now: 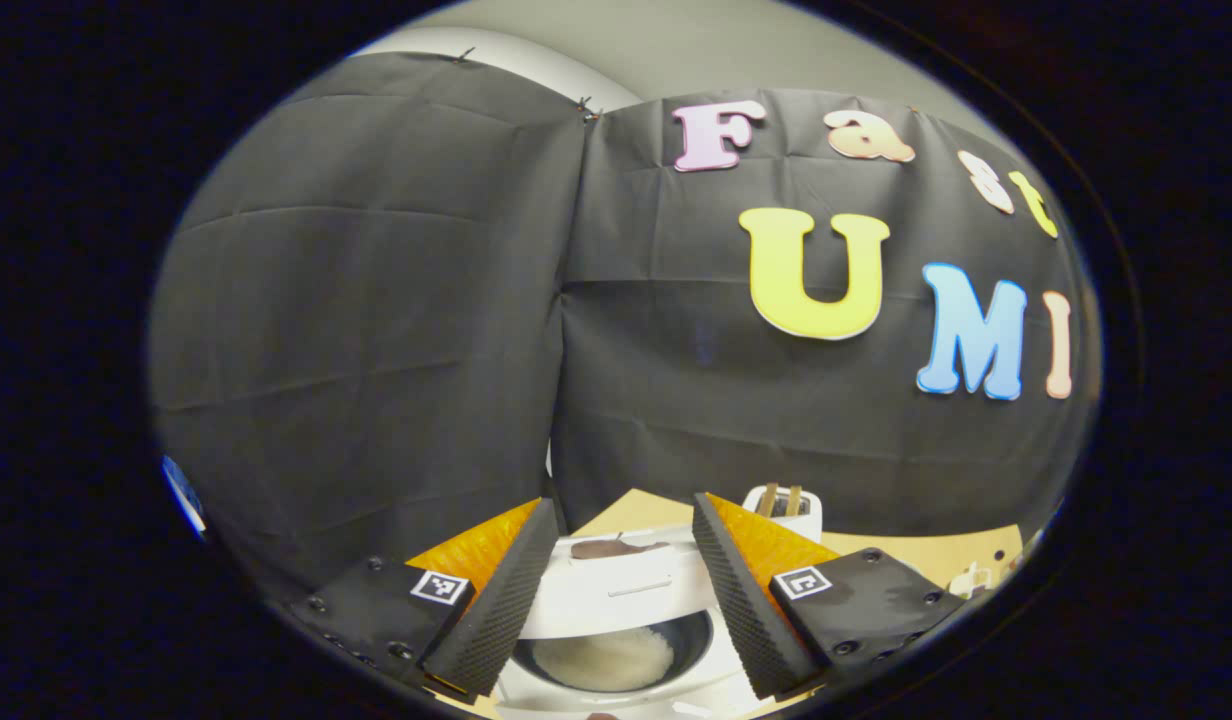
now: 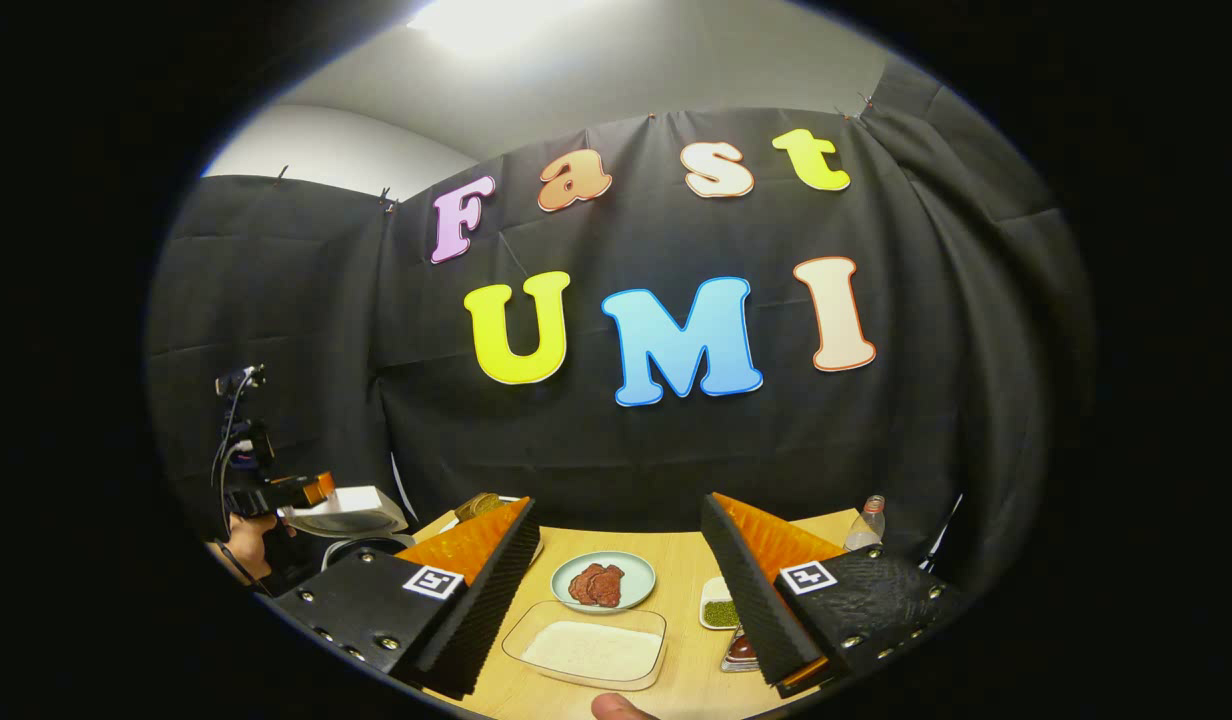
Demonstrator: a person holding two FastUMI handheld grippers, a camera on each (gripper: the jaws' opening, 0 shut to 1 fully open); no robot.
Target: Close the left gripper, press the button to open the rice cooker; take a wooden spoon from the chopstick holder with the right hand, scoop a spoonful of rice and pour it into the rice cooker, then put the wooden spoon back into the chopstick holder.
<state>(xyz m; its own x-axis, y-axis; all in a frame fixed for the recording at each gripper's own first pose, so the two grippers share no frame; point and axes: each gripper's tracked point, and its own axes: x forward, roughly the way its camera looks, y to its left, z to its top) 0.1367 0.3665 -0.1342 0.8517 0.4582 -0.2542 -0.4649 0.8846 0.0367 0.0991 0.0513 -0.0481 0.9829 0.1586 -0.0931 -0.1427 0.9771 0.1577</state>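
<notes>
In the left gripper view the white rice cooker (image 1: pixel 616 600) stands just below my left gripper (image 1: pixel 624 505), which is open and holds nothing. The cooker's lid is raised and its dark inner pot (image 1: pixel 616 655) has white rice in it. Behind it a white chopstick holder (image 1: pixel 782 508) shows wooden handles. In the right gripper view my right gripper (image 2: pixel 617 500) is open over the wooden table (image 2: pixel 676 560), above a clear tray of rice (image 2: pixel 593 648). Far left in that view, a hand holds the left gripper (image 2: pixel 306 490) by the open rice cooker (image 2: pixel 348 520).
On the table ahead of the right gripper lie a pale plate with brown meat (image 2: pixel 603 583), a small dish of green beans (image 2: pixel 719 612), a reddish item (image 2: pixel 741 650) and a bottle (image 2: pixel 869 525) at the back right. A fingertip (image 2: pixel 616 708) pokes in at the bottom edge.
</notes>
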